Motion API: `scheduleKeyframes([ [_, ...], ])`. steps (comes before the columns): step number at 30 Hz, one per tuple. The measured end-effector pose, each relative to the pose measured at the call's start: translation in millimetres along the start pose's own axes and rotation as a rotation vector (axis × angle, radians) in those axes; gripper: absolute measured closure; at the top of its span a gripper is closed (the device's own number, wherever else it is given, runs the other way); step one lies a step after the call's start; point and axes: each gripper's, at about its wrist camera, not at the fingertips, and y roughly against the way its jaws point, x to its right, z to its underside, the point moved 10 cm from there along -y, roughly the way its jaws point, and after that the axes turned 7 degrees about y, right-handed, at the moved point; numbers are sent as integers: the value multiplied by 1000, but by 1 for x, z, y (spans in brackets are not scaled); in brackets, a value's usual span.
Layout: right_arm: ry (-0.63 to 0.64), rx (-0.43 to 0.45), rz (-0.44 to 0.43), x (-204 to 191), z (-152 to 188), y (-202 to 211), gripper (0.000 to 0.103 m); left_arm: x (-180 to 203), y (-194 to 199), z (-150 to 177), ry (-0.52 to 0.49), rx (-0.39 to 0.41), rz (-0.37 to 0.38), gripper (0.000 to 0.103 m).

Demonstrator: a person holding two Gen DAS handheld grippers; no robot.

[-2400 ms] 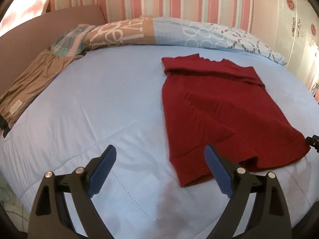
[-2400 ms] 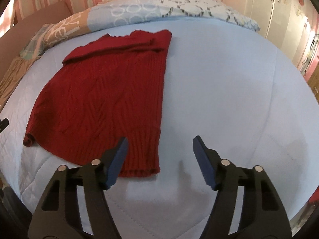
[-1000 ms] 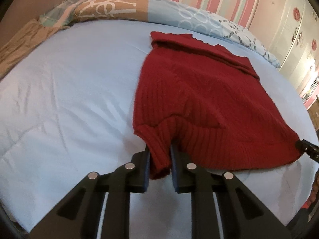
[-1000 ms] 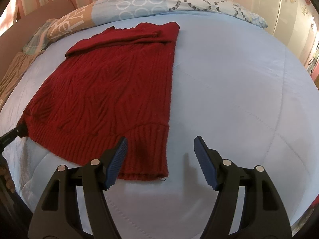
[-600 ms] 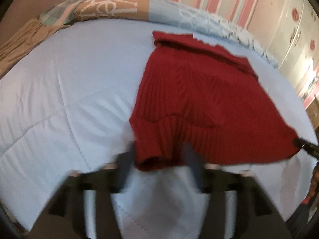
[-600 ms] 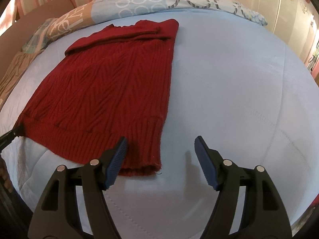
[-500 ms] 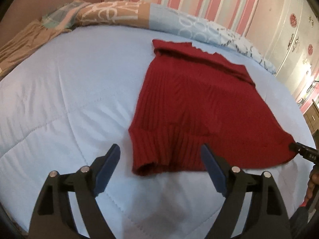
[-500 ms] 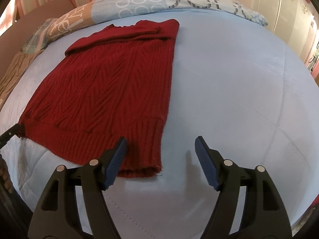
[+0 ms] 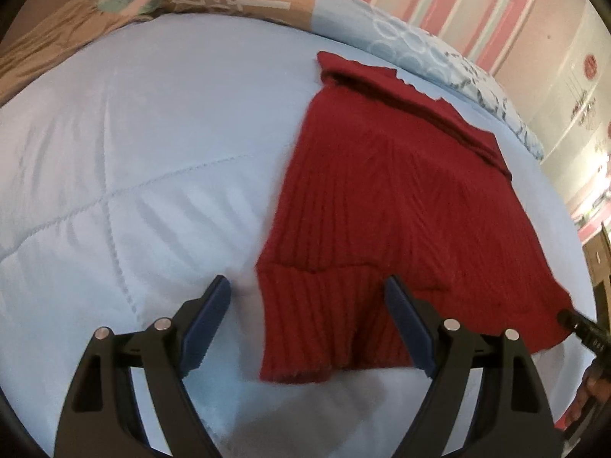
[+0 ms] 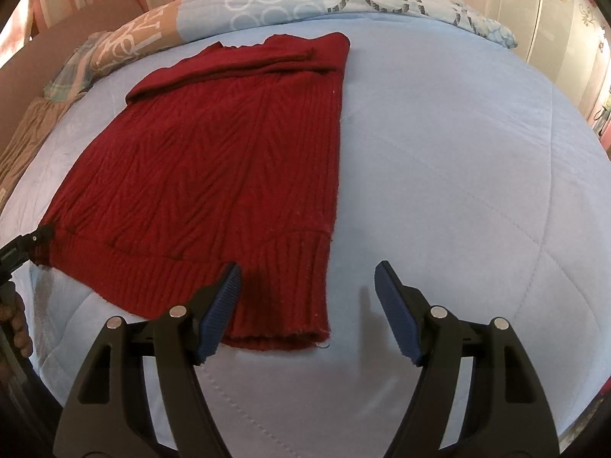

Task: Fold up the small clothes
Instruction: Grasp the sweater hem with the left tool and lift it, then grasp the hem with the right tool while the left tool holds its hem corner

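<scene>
A dark red knitted sweater [image 9: 397, 206] lies flat on the light blue quilt [image 9: 133, 152], neck end away from me, ribbed hem near. My left gripper [image 9: 307, 311] is open and empty, its jaws straddling the hem's left corner. In the right wrist view the sweater [image 10: 214, 175] lies left of centre. My right gripper [image 10: 307, 294] is open and empty, over the hem's right corner, left pad above the knit, right pad over bare quilt.
Patterned pillows [image 10: 267, 4] lie along the head of the bed below a striped wall. A brown cloth [image 9: 34, 49] lies at the far left edge. A pale wardrobe [image 10: 565, 7] stands at the right. The quilt right of the sweater [image 10: 458, 152] is bare.
My left gripper, shut on the hem's left corner a second ago, has opened and let it go; the corner now lies flat. The right gripper has hardly moved.
</scene>
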Motion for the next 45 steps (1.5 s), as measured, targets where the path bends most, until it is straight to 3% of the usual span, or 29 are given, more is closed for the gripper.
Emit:
scheduleKeyframes([
  [1,-1,-1,-1,-1,1,-1,30,2,0,0,-2,-2,8,22],
  [2,0,-2,-1,-1,1,-1,30,3,-1,0,-2,-3,15,30],
  [5,-5,-6,-8,-3,4,-4,30,8,-5,2,-7,-23,40,63],
  [9,-22,-12,-20,-4,5,-8,30,17,-6,3,-15,-27,70,82],
  [15,-24,-8,-25,-3,5,-8,30,23,1,0,-27,14,65,87],
  [24,-72,-21,-66,-4,6,-15,30,23,4,2,-18,6,58,87],
  [25,-82,-24,-76,-5,6,-17,34,22,4,2,-18,5,57,87],
  [27,-86,-27,-102,-9,5,-19,59,23,5,3,-25,5,52,87],
  [28,-85,-31,-117,-11,6,-20,78,24,4,1,-26,5,51,87],
  [31,-98,-40,-150,-14,6,-21,89,24,5,2,-29,4,47,87],
  [40,-88,-19,-145,-9,8,-4,94,33,11,5,-117,16,3,87],
  [45,-32,4,-110,-8,8,13,95,40,25,11,-219,41,-51,87],
])
